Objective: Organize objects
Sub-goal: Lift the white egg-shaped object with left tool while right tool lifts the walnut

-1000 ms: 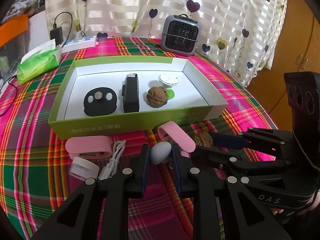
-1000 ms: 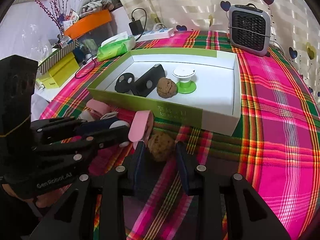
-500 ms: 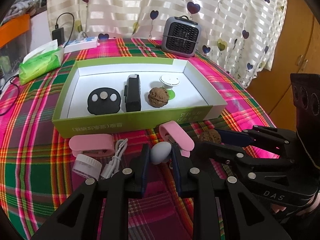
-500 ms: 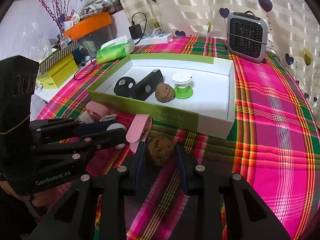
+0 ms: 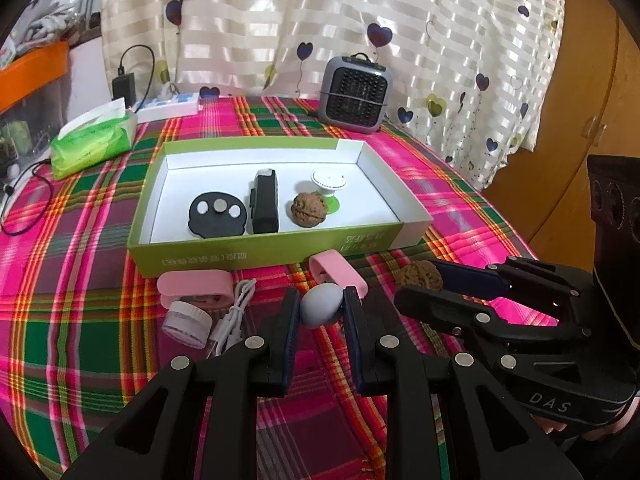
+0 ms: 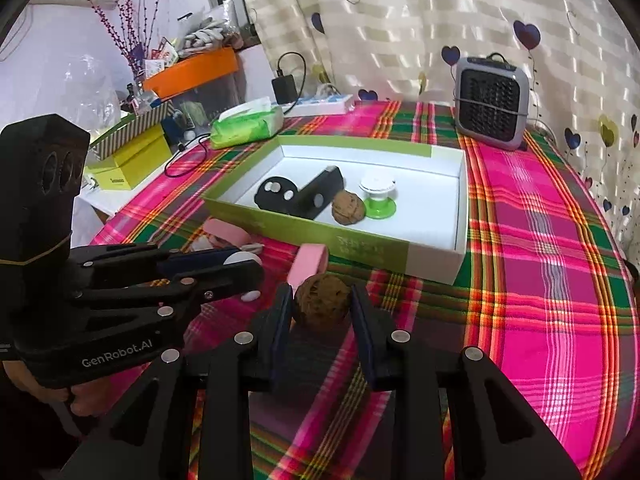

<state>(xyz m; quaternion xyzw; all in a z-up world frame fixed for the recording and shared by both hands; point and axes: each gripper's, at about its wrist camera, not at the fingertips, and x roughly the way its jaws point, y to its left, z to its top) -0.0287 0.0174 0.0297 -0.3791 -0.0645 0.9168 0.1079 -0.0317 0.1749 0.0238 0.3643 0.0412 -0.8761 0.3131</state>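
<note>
On the plaid surface [image 5: 80, 280], near left, a pink clip [image 5: 196, 282] lies by a small white jar [image 5: 187, 322] and a coiled white cable [image 5: 234, 312]; the left gripper [image 5: 322, 309] is clamped narrowly on a pale egg-shaped object [image 5: 321, 308], just in front of the green box [image 5: 256, 254]; inside the box sit a black disc [image 5: 217, 215], a black block [image 5: 265, 207], a walnut [image 5: 309, 209] and a white-topped green stand [image 5: 329, 184]; to the right, the right gripper [image 6: 322, 308] is closed on a second walnut [image 6: 322, 305]; far right stands a grey heater [image 6: 493, 109].

Both the left gripper [image 5: 322, 312] and the right gripper [image 6: 322, 312] are matte black frames with silver screws, navy-padded jaws and white lettering.
</note>
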